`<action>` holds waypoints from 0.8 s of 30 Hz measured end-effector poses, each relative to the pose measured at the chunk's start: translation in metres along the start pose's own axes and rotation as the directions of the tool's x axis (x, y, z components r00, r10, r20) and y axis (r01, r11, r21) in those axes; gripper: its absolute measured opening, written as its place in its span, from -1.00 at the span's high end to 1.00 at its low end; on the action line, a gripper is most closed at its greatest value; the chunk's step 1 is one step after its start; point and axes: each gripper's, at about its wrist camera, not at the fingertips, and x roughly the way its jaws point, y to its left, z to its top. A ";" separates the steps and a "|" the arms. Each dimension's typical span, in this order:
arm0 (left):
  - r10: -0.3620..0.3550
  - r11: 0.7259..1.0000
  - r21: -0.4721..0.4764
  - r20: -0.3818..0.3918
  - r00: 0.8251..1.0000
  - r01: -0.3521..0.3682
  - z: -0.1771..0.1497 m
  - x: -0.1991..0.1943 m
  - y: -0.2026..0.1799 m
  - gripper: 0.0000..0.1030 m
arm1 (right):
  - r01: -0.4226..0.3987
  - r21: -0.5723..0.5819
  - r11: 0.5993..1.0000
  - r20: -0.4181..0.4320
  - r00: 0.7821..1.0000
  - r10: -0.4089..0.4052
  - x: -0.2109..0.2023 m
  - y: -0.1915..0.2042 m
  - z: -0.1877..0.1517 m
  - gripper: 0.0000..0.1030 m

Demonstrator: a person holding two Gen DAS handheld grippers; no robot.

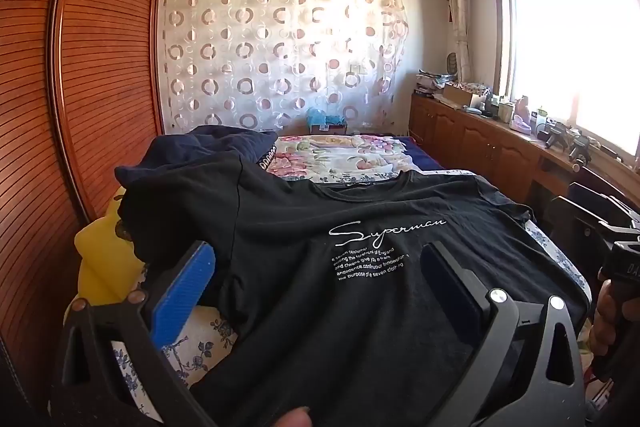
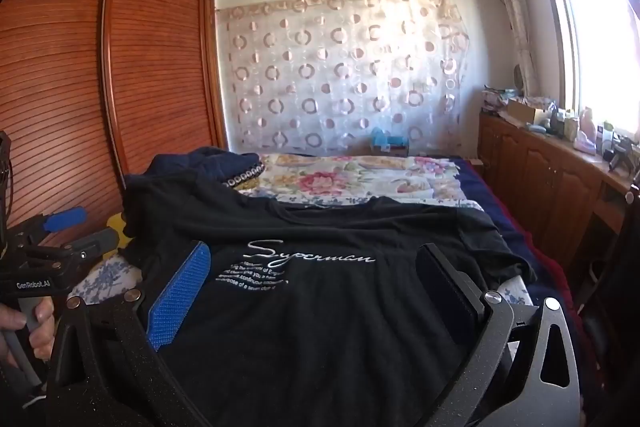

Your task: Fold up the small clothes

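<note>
Both wrist views close, angled down over bed [image 1: 352, 155], sharing black T-shirt [image 2: 320, 307].

The black T-shirt [image 1: 360, 267] lies spread across the near end of the bed [image 1: 340, 151], and both grippers hang above it with nothing between their wide jaws. Beyond its collar the floral bedspread runs clear to the far edge. A dark blue garment [image 1: 200, 147] is heaped at the shirt's far-left corner, with the wardrobe [image 1: 100, 67] close along the left edge. A low cabinet [image 2: 560, 179] lines the right side.
</note>
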 end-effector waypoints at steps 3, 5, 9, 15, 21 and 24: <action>0.000 1.000 -0.001 -0.002 1.000 0.000 0.000 0.000 0.000 -1.00 | -0.002 0.007 1.000 -0.003 1.000 0.002 0.000 0.000 0.000 -1.00; -0.001 1.000 -0.002 -0.005 1.000 0.001 0.000 0.000 0.000 -1.00 | 0.000 0.008 1.000 -0.001 1.000 0.000 0.000 0.000 0.000 -1.00; 0.001 1.000 -0.001 -0.007 1.000 -0.001 0.000 0.000 0.000 -1.00 | 0.002 0.006 1.000 0.000 1.000 -0.002 0.000 0.001 0.000 -1.00; 0.002 1.000 0.001 -0.006 1.000 -0.002 0.000 0.000 0.000 -1.00 | -0.001 0.005 1.000 0.001 1.000 0.001 0.000 0.002 -0.001 -1.00; 0.002 1.000 0.003 -0.005 1.000 -0.002 0.000 0.000 0.000 -1.00 | -0.002 0.010 1.000 0.004 1.000 0.002 -0.001 0.000 -0.001 -1.00; 0.002 1.000 0.004 -0.004 1.000 -0.002 0.000 0.000 0.000 -1.00 | -0.002 0.010 1.000 0.005 1.000 0.002 -0.006 0.002 0.004 -1.00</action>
